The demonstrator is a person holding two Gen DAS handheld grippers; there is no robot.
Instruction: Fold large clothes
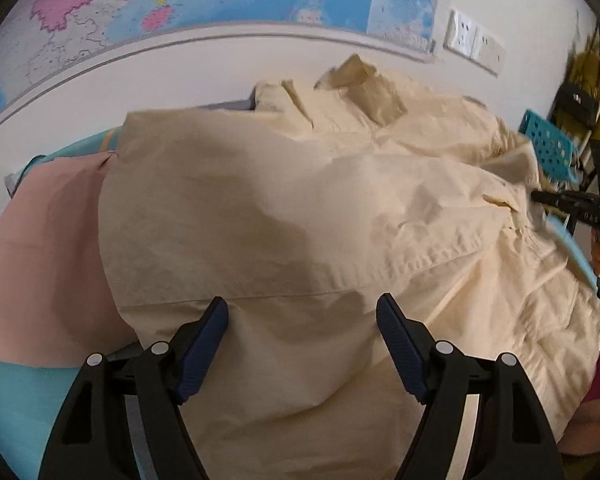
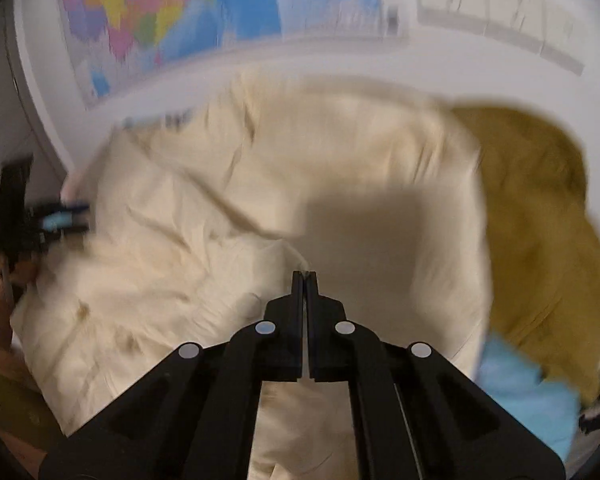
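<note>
Left wrist view:
- left tool [image 1: 302,308]: its blue-padded jaws are standing wide apart and released, grasping nothing; they are hovering over the near hem of the shirt
- cream shirt [image 1: 300,200]: it is lying spread on the surface, filling the middle of the view; its long axis is running from the hem at 6 o'clock up to the collar [image 1: 354,70] at 12 to 1 o'clock
- hem seam [image 1: 284,294]: it is passing just beyond the fingertips, running from 9 to 3 o'clock, so the cloth is lying straight ahead of this tool
- pink cloth [image 1: 40,260]: it is lying beside the shirt at 9 o'clock, partly under its edge
- right tool [image 1: 568,206]: it is showing at 3 o'clock, at the shirt's far side edge; its state cannot be told from this view

Right wrist view (blurred):
- right tool [image 2: 305,276]: its jaws are clenched together; a wisp of cream cloth is peeking out at the tips, so it seems to be pinching an edge of the shirt
- cream shirt [image 2: 228,220]: it is spreading from 12 to 9 o'clock ahead of the tips
- mustard garment [image 2: 540,220]: it is lying beside the shirt at 3 o'clock
- left tool [image 2: 58,220]: it is at 9 o'clock, across the shirt

Judgement:
- nearer hand: the right tool is nearer the side edge and the left nearer the hem; the coming fold is likely turning on carrying the right side toward 9 o'clock, across the long axis
</note>
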